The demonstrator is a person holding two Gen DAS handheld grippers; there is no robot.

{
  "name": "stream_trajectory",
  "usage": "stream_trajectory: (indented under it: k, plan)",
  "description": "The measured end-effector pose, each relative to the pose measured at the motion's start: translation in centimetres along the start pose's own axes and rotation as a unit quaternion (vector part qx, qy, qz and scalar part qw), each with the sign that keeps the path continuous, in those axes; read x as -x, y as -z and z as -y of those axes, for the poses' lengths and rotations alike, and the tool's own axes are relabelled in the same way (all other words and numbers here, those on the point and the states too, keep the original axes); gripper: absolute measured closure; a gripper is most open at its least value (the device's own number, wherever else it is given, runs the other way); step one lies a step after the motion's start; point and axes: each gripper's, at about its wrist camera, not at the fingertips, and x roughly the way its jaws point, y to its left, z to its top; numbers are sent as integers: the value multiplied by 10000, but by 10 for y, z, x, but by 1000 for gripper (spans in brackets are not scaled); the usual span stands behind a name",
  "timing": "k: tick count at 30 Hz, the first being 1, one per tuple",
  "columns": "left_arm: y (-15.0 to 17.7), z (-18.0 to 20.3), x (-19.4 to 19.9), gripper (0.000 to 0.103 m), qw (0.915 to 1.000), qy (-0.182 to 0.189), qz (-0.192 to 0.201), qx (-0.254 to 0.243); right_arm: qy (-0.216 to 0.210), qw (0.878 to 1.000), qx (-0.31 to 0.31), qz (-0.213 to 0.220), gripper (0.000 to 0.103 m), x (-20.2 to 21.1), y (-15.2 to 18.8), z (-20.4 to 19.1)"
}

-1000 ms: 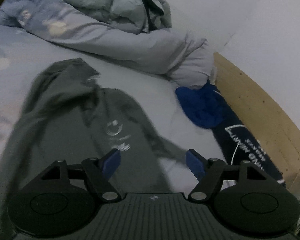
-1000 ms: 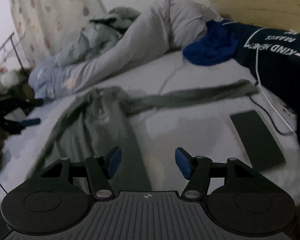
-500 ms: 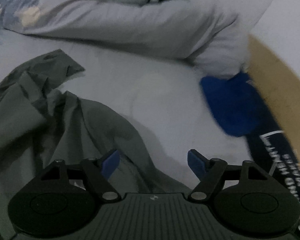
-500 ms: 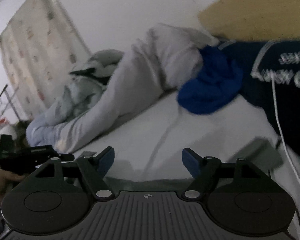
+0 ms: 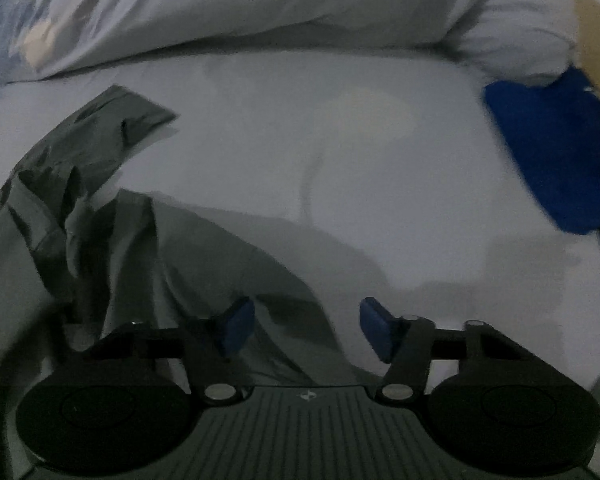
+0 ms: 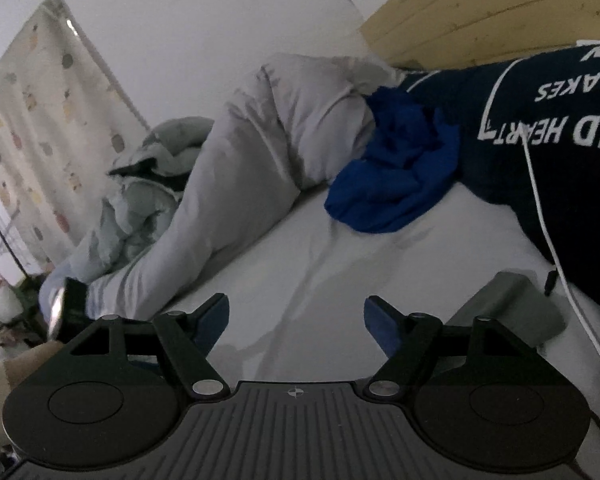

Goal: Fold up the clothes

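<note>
Right wrist: white bed sheet (image 6: 340, 264), wooden headboard (image 6: 480, 4).

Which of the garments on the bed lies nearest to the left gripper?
The grey shirt: its crumpled cloth reaches between the left gripper's open fingers, whereas the blue garment lies far right.

The right gripper (image 6: 296, 322) has its two blue fingers (image 6: 212, 320) wide apart with nothing between them. Under and ahead of it is a white bed sheet (image 6: 300, 264). Just past the right finger lies a flat grey piece of cloth (image 6: 512, 308). Farther ahead is a bunched blue cloth (image 6: 396, 184). To the right of that is a dark blue shirt (image 6: 540, 152) with white letters, and a white cord (image 6: 540, 208) runs over it. Ahead on the left is a long, puffy grey blanket (image 6: 228, 200). A wood headboard (image 6: 480, 12) stands at the far right.
</note>
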Motion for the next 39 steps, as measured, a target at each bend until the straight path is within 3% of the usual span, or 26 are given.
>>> stream_trajectory:
  k: [2, 4, 7, 15, 20, 26, 29, 32, 34, 35, 36, 39]
  plan:
    - [-1, -1, -3, 50, 10000, 5, -41, 32, 69, 10000, -2, 1, 25, 3, -3, 5]
    - [-2, -2, -6, 71, 9999, 10, -83, 64, 142, 9999, -70, 20, 25, 6, -5, 13]
    - [-3, -4, -11, 88, 9998, 18, -145, 112, 276, 9994, -212, 58, 25, 8, -7, 23]
    - [-13, -18, -15, 95, 9969, 405, 67, 666, 908, 9958, -61, 90, 25, 15, -6, 39]
    - [-24, -32, -25, 98, 9928, 552, 275, 1025, 1463, 9886, -350, 68, 25, 20, -7, 66]
    - [-26, -35, -36, 100, 9946, 481, 275, 873, 1795, 9815, -657, 62, 32, 20, -4, 87]
    - [-22, -34, -37, 95, 9966, 482, -9, 672, 1821, 9806, -731, -14, 32, 15, -1, 91]
    - [-20, -28, -33, 71, 9980, 535, -124, 315, 1935, 9786, -695, -48, 32, 8, 1, 89]
    - [-20, -18, -30, 36, 9988, 445, -174, -105, 1904, 9792, -693, -39, 32, 5, 2, 86]
    - [-19, -11, -28, 28, 9985, 317, -167, -413, 1892, 9796, -672, -29, 32, 4, 2, 83]
    - [-17, -4, -27, 25, 9971, 183, -158, -728, 1895, 9798, -643, -24, 32, 2, 2, 80]
    - [-13, 6, -28, 25, 9938, 79, -386, -1043, 1893, 9799, -632, -13, 32, -4, 1, 75]
